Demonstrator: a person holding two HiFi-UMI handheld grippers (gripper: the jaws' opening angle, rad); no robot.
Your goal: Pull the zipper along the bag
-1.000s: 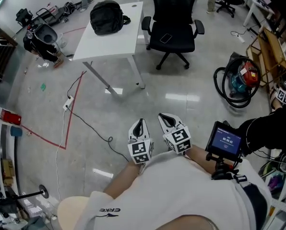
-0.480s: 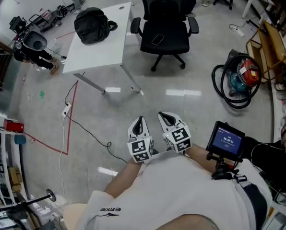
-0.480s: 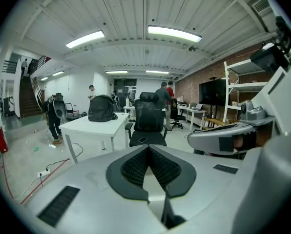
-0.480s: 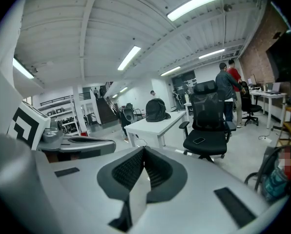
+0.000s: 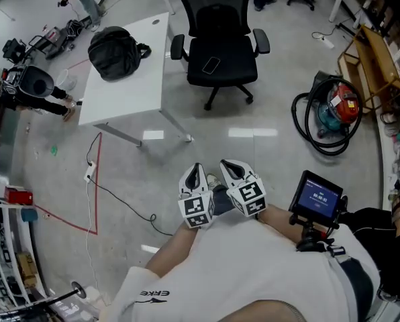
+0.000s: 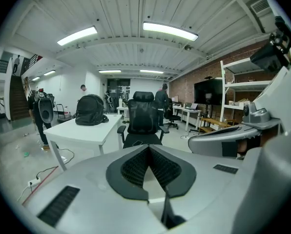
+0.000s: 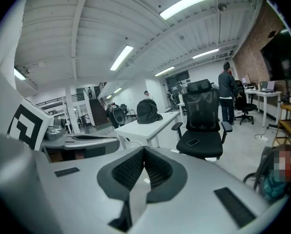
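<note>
The bag is a black backpack (image 5: 114,52) standing on a white table (image 5: 129,92) well ahead of me, across open floor. It also shows in the left gripper view, backpack (image 6: 91,110), and in the right gripper view, backpack (image 7: 149,111). Its zipper is too far off to make out. My left gripper (image 5: 195,174) and right gripper (image 5: 232,166) are held side by side close to my body, pointing toward the table. Both are shut with nothing between the jaws, as the left gripper (image 6: 148,149) and right gripper (image 7: 144,151) views show.
A black office chair (image 5: 218,45) with a phone (image 5: 211,64) on its seat stands right of the table. Coiled hoses and a vacuum (image 5: 331,113) lie at the right. A cable and red tape line (image 5: 96,180) cross the floor at left. A small screen (image 5: 316,198) sits by my right arm.
The table, bag and chair have slid down and left in the head view as I moved across the floor. Both grippers keep their place in the view and stay shut.
</note>
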